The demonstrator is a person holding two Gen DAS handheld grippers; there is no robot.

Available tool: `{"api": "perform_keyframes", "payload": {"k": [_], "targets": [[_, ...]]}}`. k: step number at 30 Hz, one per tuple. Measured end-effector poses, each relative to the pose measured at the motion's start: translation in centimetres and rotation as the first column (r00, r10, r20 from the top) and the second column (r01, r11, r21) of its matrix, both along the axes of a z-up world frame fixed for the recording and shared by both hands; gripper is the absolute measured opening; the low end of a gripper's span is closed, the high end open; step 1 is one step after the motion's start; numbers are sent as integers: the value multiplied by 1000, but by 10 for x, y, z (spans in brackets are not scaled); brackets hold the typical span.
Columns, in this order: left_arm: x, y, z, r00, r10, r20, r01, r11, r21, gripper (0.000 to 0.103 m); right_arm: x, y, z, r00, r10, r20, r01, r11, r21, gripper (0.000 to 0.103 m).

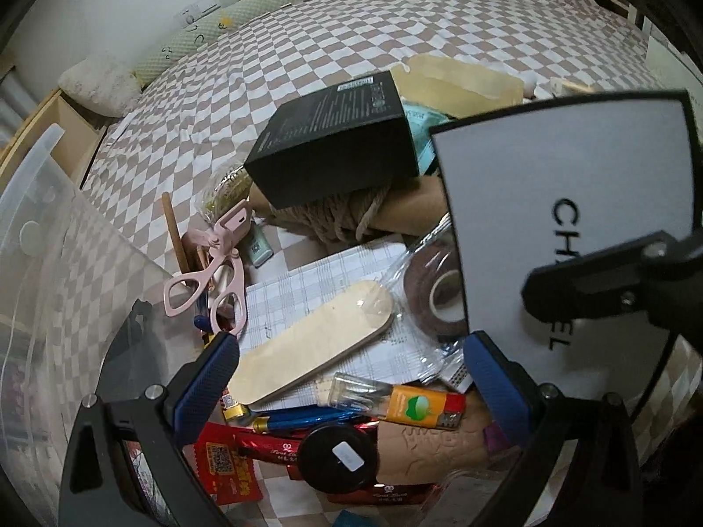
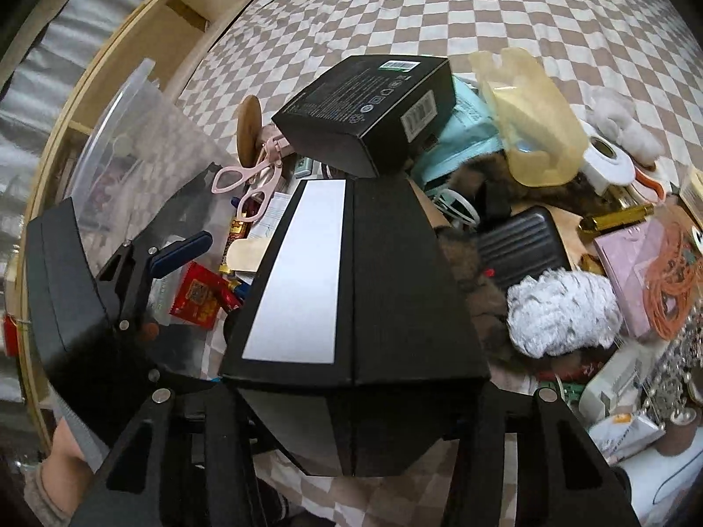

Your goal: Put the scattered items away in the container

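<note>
So everything's on a bed [image 1: 395, 22] with a checkered sheet, and the clear plastic bin [image 1: 39, 228] sits at its left edge, already holding some stuff. The step going on looks like carrying: the right tongs [image 2: 351, 399] are clamped on a big black-and-white box [image 2: 351, 290], held up above the pile and not yet over the bin. In the left view that same box [image 1: 571, 219] fills the right side. The left tongs [image 1: 351, 364] are spread apart with nothing in them, hovering over a wooden board [image 1: 316, 347], a lighter [image 1: 417, 404] and pink scissors [image 1: 211, 276]. My guess for the next move: swing the box left over the bin rim, lower it in, then let go. It's bulky, so it may need tilting to fit.
</note>
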State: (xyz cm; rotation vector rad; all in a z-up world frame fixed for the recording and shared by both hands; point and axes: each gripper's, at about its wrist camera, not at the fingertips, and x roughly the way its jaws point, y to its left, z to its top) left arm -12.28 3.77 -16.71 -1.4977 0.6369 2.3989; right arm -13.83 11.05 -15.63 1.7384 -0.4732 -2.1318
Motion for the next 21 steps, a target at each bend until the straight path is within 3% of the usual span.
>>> {"api": "perform_keyframes", "payload": {"k": [13,21], "targets": [[-5,45,7,999,-46,-19,46,998,33,102,19,72,29,981,-191,-43,187,979,-79,51],[-6,95,-2,986,-141,-84,137,989,-56,102,40,138,38,935,-353,-41,347,931,-115,51]]}}
